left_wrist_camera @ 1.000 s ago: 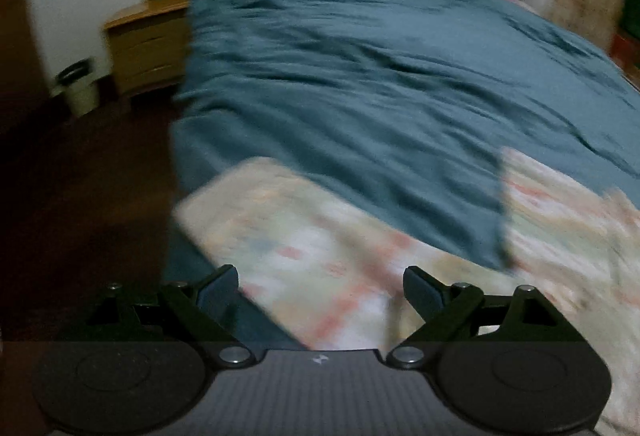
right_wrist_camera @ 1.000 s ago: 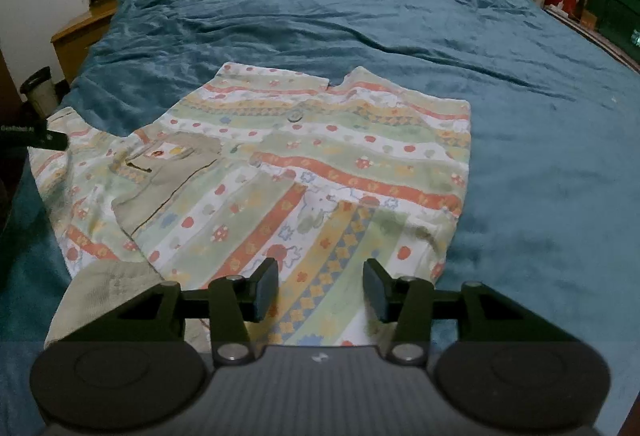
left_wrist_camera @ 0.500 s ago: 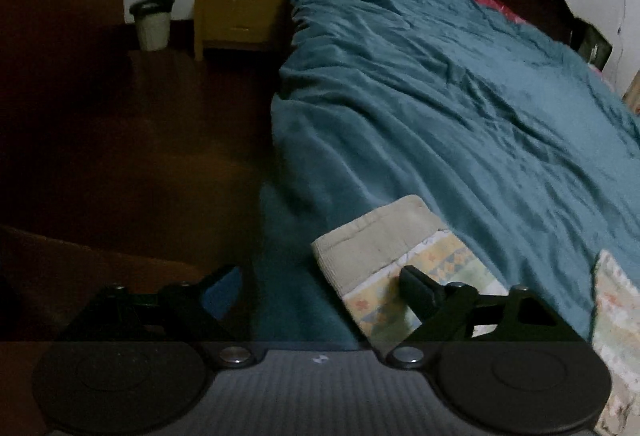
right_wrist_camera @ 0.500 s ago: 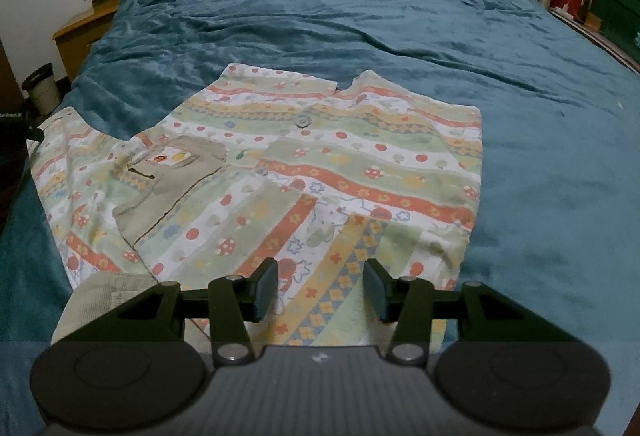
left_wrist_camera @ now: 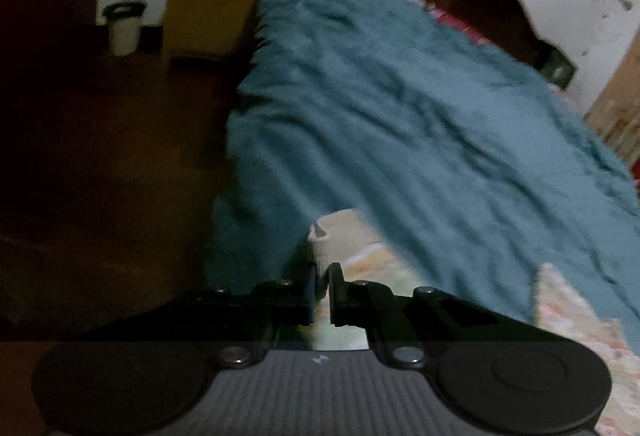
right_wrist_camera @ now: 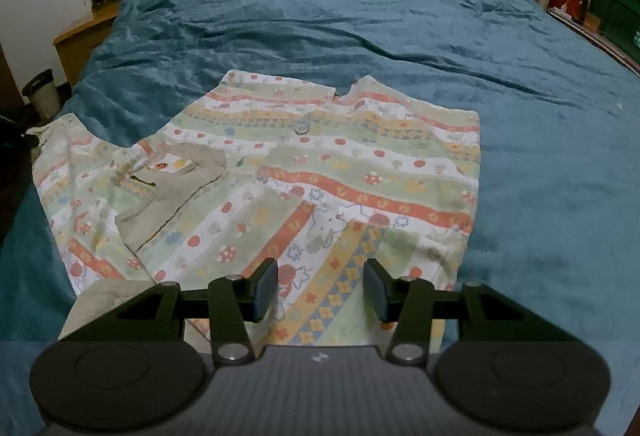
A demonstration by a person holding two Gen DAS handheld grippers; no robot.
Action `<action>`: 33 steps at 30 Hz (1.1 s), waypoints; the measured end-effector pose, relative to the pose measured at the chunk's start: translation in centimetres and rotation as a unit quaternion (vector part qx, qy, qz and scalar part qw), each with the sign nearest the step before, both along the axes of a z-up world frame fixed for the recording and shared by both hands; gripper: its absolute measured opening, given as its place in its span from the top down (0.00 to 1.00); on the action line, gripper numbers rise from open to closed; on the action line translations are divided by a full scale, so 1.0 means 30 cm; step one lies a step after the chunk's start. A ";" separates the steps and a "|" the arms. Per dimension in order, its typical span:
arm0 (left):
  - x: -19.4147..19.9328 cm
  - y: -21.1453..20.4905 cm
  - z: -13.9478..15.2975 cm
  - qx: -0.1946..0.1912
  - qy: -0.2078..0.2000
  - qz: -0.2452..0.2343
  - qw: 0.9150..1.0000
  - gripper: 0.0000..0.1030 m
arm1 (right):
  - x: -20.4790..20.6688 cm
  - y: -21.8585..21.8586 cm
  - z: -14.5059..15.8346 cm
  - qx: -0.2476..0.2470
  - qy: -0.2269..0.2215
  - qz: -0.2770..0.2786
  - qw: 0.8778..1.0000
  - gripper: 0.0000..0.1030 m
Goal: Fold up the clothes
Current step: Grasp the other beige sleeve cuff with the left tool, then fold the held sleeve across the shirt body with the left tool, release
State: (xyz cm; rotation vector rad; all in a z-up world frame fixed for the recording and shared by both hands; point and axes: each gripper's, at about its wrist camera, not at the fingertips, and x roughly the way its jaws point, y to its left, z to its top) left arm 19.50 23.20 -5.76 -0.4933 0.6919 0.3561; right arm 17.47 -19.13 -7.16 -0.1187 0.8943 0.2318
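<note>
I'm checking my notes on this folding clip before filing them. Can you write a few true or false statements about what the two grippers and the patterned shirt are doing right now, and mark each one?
1. The left gripper is shut on the beige cuff of the shirt's sleeve. True.
2. The right gripper is clamped on the shirt's hem. False: its jaws stand apart above the patterned shirt, gripping nothing.
3. The shirt lies on a teal blanket covering the bed. True.
4. The shirt is plain white. False: it has orange, green and yellow bands with small printed figures.
5. A small bin stands on the floor by the wooden nightstand. True.
</note>
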 end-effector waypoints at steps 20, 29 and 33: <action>-0.090 -0.827 0.149 -0.026 -0.058 -0.380 0.923 0.95 | -0.080 -0.197 0.029 0.046 -0.019 -0.066 0.997 0.53; -0.142 -0.925 0.005 -0.003 0.014 -0.461 0.887 0.82 | -0.055 -0.237 0.049 0.111 -0.005 -0.074 0.991 0.54; -0.169 -0.883 0.025 0.010 0.002 -0.478 0.878 0.58 | -0.025 -0.195 0.050 0.149 0.012 -0.056 0.987 0.58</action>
